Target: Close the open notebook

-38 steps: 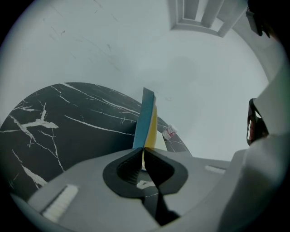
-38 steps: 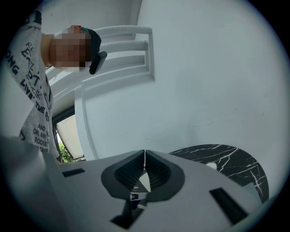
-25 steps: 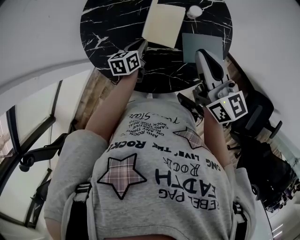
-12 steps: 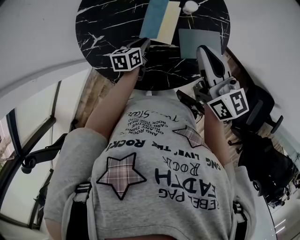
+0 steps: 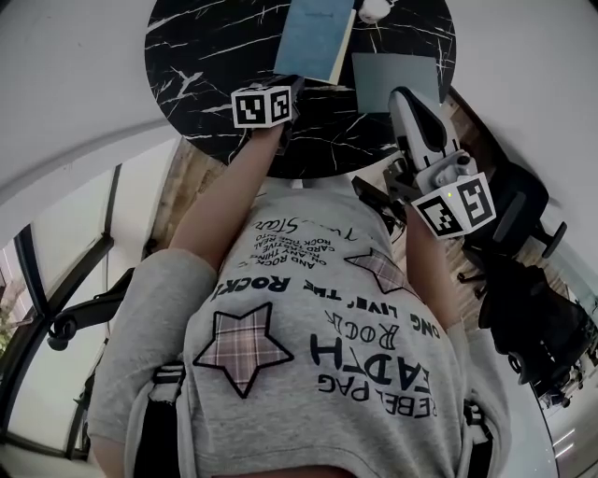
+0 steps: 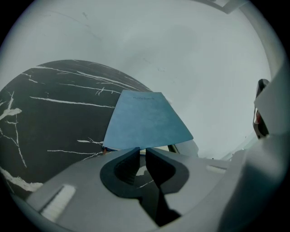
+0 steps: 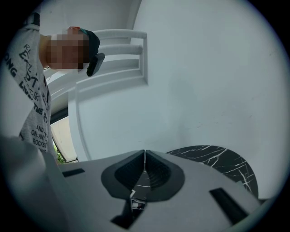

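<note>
Head view, one notebook [image 5: 316, 39], perhaps closed, one table [image 5: 206, 56], left tongs [image 5: 291, 86], right tongs [image 5: 404, 99]

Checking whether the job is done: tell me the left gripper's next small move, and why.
Probably draw the left gripper back from the notebook. Its blue cover faces up on the marble table, so it looks closed, and the jaws, which have just been opening, stand slightly apart with nothing between them.

1 notebook [image 5: 316, 37], 1 grey sheet [image 5: 397, 82], 1 white object [image 5: 376, 9], 1 table [image 5: 206, 56]
</note>
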{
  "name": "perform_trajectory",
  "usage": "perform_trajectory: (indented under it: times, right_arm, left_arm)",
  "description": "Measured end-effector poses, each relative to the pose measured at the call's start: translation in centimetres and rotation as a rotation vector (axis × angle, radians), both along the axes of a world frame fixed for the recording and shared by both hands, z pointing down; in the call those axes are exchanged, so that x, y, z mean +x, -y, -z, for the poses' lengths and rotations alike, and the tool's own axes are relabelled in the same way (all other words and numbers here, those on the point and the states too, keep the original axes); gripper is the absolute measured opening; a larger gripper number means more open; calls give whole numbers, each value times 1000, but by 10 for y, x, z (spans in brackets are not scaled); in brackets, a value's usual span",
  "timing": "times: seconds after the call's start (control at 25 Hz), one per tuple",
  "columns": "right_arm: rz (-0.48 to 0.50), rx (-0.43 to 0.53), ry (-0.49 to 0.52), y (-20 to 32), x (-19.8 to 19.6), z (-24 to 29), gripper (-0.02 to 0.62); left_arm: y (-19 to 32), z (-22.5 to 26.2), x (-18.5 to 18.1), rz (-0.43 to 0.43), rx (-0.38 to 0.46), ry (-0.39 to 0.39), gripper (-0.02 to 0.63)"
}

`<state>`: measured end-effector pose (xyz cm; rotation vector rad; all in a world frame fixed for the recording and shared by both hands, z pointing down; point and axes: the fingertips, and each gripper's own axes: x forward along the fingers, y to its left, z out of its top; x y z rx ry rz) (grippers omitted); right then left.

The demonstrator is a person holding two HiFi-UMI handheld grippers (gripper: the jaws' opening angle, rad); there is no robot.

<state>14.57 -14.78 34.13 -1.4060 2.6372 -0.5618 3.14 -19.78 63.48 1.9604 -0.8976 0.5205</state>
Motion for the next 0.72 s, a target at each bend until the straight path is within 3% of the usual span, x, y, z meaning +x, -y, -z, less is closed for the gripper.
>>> perform_trajectory:
  times: [0.16,0.32,0.72]
  right_arm:
    - [-12,5,-1,0,1,2,14]
    - [-16,8,-4,-1,1,3,14]
    - [-15,18,-3,1,1,6,14]
  left_arm:
    - [-2,-9,2,-25,-62,15,44]
    - [-6,-16,7,-4,-159,-59,35]
    - [-4,9,4,-16,-68,-56,9]
